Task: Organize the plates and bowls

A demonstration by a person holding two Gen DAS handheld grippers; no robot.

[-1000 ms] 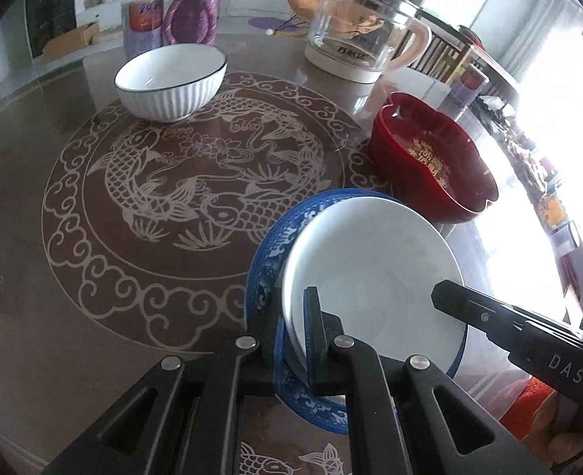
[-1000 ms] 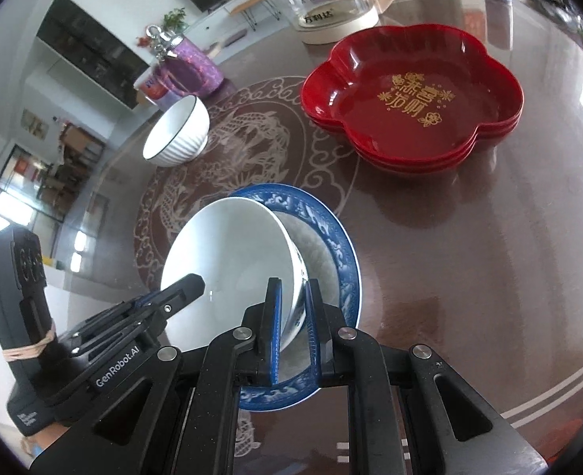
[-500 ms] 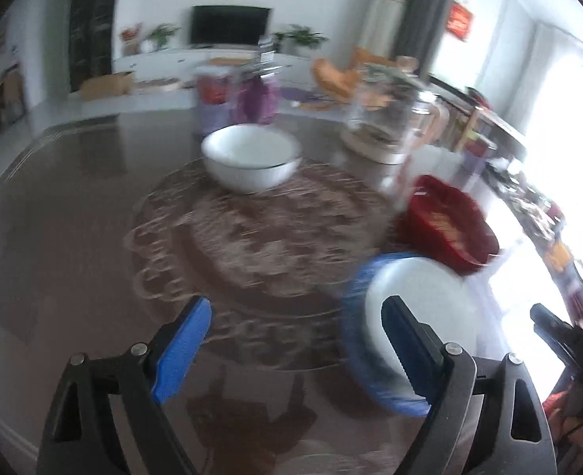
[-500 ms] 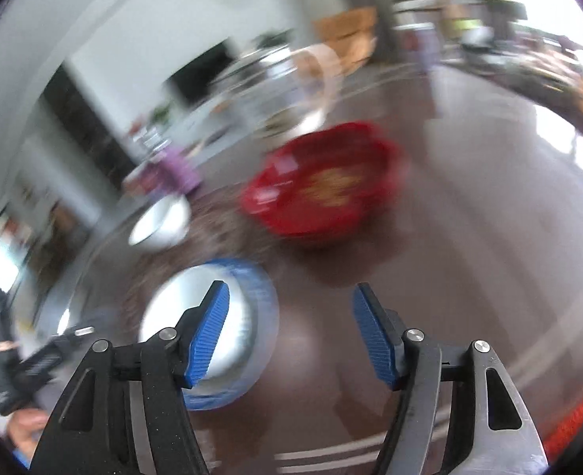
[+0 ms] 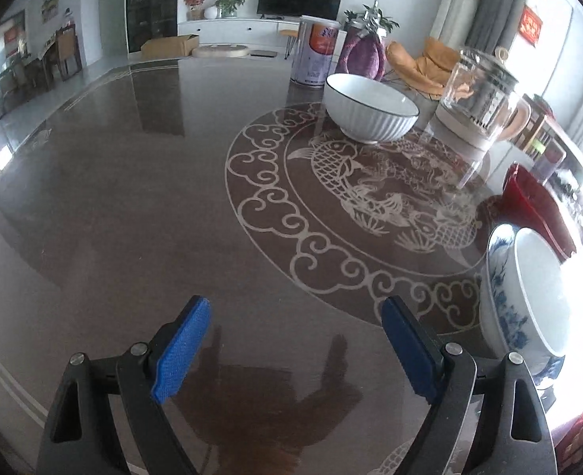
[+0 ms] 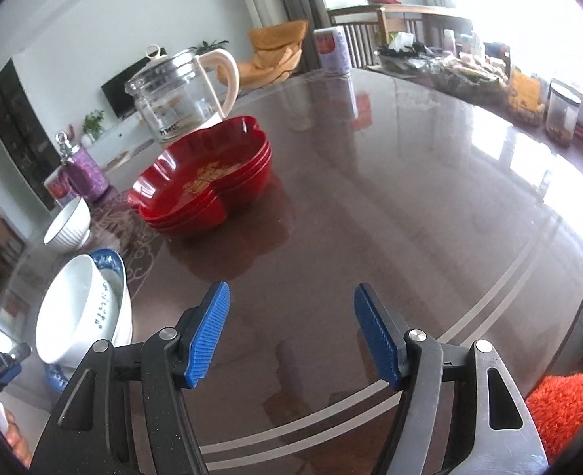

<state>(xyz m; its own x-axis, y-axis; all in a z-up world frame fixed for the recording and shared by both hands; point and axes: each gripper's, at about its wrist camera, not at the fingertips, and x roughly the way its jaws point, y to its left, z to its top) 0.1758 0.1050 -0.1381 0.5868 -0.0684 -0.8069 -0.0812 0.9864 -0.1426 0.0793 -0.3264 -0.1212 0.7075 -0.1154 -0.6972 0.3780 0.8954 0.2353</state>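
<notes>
With both sets of jaws having just spread apart and nothing between them, my left claw (image 5: pixel 295 340) hung over bare bench (image 5: pixel 133 198), the white bowl (image 5: pixel 544 297) sitting in the blue-patterned plate (image 5: pixel 501 301) off to its right. My right claw (image 6: pixel 291 332) stood wide too, that bowl (image 6: pixel 73 312) to its left, the stacked red dishes (image 6: pixel 208 186) beyond.

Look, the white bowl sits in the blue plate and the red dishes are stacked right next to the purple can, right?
Not quite. The red dishes are stacked next to the glass kettle, not the purple can; the right wrist view shows it. The white bowl does sit in the blue plate.
</notes>
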